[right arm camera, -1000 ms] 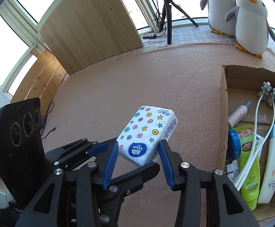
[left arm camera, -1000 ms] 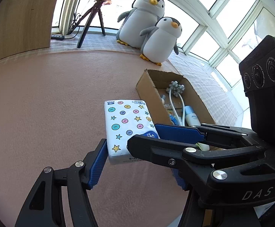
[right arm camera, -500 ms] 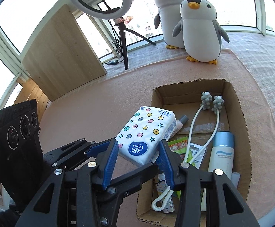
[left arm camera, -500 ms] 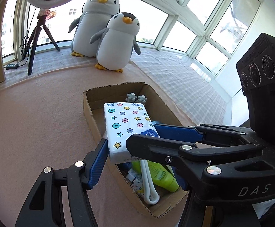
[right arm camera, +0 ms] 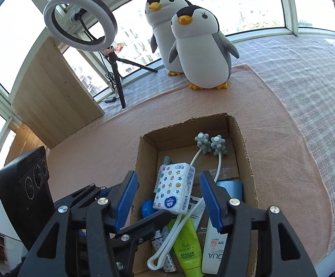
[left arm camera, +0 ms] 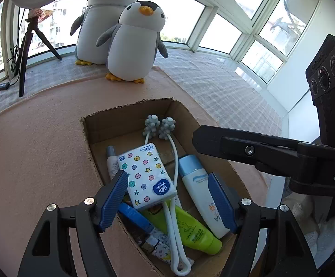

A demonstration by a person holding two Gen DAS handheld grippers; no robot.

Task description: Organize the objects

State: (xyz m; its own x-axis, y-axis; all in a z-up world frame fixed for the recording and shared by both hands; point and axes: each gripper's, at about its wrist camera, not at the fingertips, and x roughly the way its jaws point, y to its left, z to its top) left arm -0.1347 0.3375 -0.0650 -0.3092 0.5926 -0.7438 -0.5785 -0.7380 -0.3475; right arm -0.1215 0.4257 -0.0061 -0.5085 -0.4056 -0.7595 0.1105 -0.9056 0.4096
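The pink-covered surface [right arm camera: 102, 138] carries an open cardboard box [right arm camera: 248, 159], the landmark here, with two plush penguins [right arm camera: 199, 53] standing beyond its far end. Inside the box lie a white sunscreen bottle [left arm camera: 199, 184] along the wall to the right in the left wrist view, a green tube [left arm camera: 190, 228] and a white corded massager [left arm camera: 160, 127] towards the near end. The spotted tissue pack [left arm camera: 145, 175] rests on top of these, slightly tilted, against the opposite wall. Both grippers hang above the box: the left gripper [left arm camera: 169, 203] spread wide and empty, the right gripper [right arm camera: 167, 203] likewise wide, neither touching the pack. Judging by this, the drop-off step is finishing. The next move calls for lifting both grippers clear of the box walls and finding any item outside the box.
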